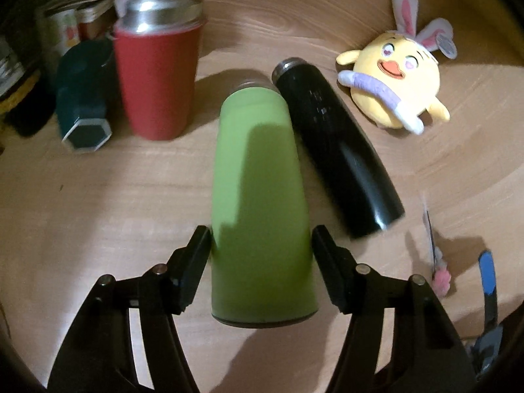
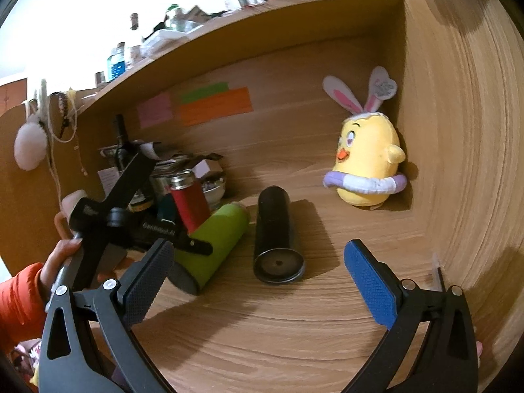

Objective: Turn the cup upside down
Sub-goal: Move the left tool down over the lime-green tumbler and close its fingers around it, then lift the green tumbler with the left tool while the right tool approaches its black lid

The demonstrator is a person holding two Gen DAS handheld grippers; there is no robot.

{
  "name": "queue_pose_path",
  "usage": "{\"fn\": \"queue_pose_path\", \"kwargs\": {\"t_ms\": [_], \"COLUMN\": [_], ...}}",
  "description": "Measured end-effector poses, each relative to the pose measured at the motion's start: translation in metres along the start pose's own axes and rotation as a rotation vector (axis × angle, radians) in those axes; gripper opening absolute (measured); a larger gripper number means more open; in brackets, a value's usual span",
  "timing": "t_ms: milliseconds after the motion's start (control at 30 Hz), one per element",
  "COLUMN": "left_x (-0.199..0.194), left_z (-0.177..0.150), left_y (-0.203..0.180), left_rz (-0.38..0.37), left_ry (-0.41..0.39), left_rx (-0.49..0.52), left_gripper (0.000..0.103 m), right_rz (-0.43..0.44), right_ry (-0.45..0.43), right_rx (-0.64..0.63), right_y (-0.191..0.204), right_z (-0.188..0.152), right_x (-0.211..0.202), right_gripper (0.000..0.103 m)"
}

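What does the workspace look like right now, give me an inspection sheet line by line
Surface: wooden desk, wood-grain, lit warm.
Job's things: green cup lying on its side; black cup lying beside it; red cup upright, mouth up.
Clutter: yellow chick plush in the corner; dark green hexagonal container; stacked items behind the red cup.
Grippers: left tongs straddling the green cup, whether clamped unclear; right tongs open, empty.
Cables: nothing seen.
Surroundings: sticky notes on the back panel; crowded shelf above.

Dim warm light, hard shadows, fisheye edges (slight blur).
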State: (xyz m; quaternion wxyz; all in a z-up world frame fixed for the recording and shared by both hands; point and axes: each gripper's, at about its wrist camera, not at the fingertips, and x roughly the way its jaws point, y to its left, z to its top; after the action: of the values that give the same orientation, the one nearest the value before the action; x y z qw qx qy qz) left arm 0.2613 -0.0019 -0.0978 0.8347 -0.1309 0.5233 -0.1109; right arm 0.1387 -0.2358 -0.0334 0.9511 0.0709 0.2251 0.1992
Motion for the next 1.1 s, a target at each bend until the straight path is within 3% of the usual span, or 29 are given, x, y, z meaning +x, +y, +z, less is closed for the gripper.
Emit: {"fn": "queue_pose_path", "kwargs": {"t_ms": [367,600,833,1100], "left_x": [-0.032,-0.043,-0.046,-0.076], "left_z": [-0.063,-0.089,-0.099,-0.102], "left_y": [0.001,-0.006,-0.014,-0.006], "left_rz": [0.004,0.007,-0.056,-0.099], "left_ry": [0.006,-0.001,0.016,-0.091], "left_rx": [-0.043,-0.042,-0.036,0.007], "left_gripper": [0.063,0.063,0.063,0.063], "right_rz": [0.083,0.132,0.184,0.218], "right_ry": [0.003,0.057,0.137,0.197], "right_rx": [-0.051,-0.163,-0.192,-0.124], "right_y": [0.032,0.060,0.078,0.088], "right_z": [-0.013,-0.042,-0.072,-0.081], "right_x": [-0.013,-0.019,-0.005,0.028], "right_gripper": [0.103,0.103,0.103,0.103]}}
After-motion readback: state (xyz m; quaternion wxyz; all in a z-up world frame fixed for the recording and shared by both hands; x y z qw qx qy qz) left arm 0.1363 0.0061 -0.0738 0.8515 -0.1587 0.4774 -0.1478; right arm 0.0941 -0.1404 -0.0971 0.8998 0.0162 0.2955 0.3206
